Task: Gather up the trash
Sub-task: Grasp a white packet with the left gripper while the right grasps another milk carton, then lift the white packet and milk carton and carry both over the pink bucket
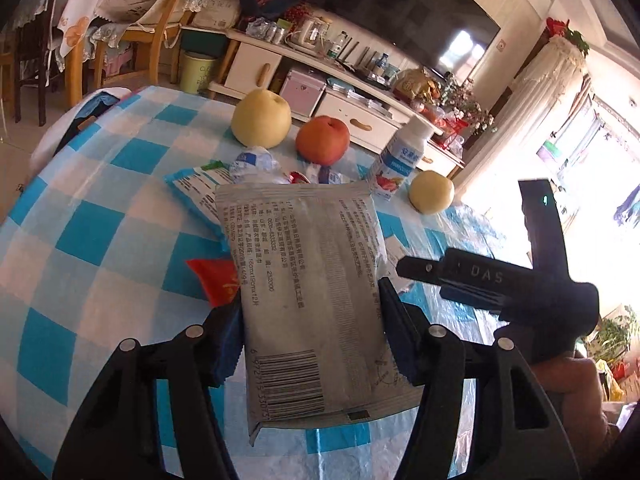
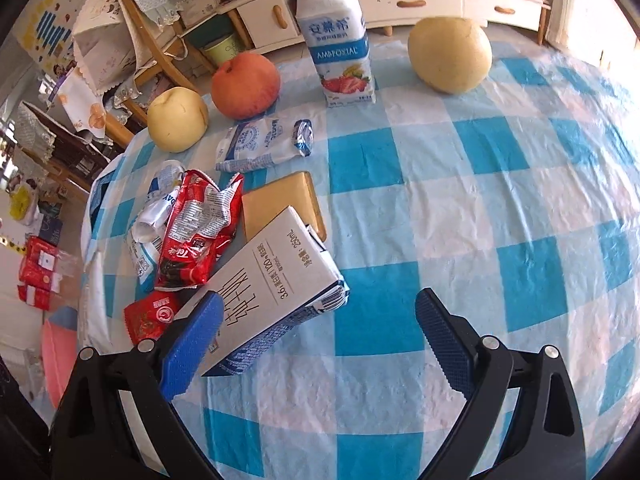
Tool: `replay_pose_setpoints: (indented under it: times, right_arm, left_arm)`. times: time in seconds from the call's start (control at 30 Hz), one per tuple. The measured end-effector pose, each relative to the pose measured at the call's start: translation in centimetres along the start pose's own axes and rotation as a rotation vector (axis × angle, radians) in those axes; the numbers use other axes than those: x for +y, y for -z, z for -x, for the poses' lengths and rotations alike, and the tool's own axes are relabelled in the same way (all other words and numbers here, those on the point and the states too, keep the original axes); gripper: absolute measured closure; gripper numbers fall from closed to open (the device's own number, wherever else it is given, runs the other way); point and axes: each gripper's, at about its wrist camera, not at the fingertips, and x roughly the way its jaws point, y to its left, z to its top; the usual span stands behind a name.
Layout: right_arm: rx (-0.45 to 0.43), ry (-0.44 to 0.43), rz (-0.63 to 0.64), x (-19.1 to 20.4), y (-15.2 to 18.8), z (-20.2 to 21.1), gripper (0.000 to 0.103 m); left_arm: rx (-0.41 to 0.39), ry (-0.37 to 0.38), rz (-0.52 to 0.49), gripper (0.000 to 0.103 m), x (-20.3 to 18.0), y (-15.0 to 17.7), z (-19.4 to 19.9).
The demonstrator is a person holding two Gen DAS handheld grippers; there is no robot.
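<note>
left claw: clamped on the grey wet-wipe pack, one pad on each long edge at about mid-length; pack is lifted clear of the tabletop, barcode end toward the camera.
grey wet-wipe pack: soft foil pouch, looks flat and near empty, so light; likely to crumple and slip if squeezed across the face. Edge-to-edge hold as now looks right.
red sachet: on the tabletop just left of the held pack, partly hidden behind it; thin film, very light, best pinched at a crimped end.
blue-white wrapper: lies flat behind the pack; floppy, take it by an edge.
right claw: jaws wide, nothing gripped. Left pad sits over the milk carton; whether it touches, I can't tell. Right pad is over bare cloth.
milk carton: lying on its side, corner flaps loose, partly over a tan flat box. Stiff card, probably empty and light; faces smooth, so grip across the narrow sides, not the collapsed end.
red snack wrapper: crumpled, just left of the carton, touching it; springy film, grab the bunched middle.
white pouch: flattened, cap end to the right; soft.
yogurt bottle: upright, capped, contents can't be seen; may not be trash.
fruit: apple and two pears along the far edge; leave.
bin: no trash container identifiable for sure in either view.
</note>
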Motion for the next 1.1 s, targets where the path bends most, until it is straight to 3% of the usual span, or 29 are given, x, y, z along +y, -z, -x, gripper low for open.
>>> replay_pose_setpoints:
  times: [0.07, 0.17, 0.5, 0.57, 0.77, 0.9, 1.1]
  right_arm:
    - [0.027, -0.037, -0.036, -0.2, 0.2, -0.4, 0.010]
    - [0.048, -0.062, -0.044, 0.5, 0.2, -0.8, 0.023]
    - [-0.009, -0.037, 0.037, 3.8, -0.5, -2.4, 0.021]
    - [-0.023, -0.019, 0.078, 4.6, -0.6, -3.1, 0.014]
    - [-0.009, 0.041, 0.221, 7.0, -0.1, -4.9, 0.011]
    - [-0.019, 0.161, 0.374, 9.0, 1.1, -6.1, 0.010]
    - [-0.017, 0.180, 0.390, 8.8, 1.2, -5.7, 0.038]
  left_arm:
    - [-0.030, -0.015, 0.030, 0.041, 1.4, -0.7, 0.9]
    - [-0.058, -0.028, 0.079, 0.041, 3.4, -1.4, 1.8]
    - [-0.081, -0.039, 0.122, 0.041, 6.3, -2.0, 2.3]
    - [-0.080, -0.038, 0.122, 0.041, 6.5, -2.0, 2.2]
    - [-0.075, -0.037, 0.117, 0.041, 7.0, -1.9, 2.1]
    - [-0.080, -0.053, 0.104, 0.040, 7.2, -1.9, 2.1]
    - [-0.090, -0.073, 0.077, 0.040, 7.3, -1.8, 2.3]
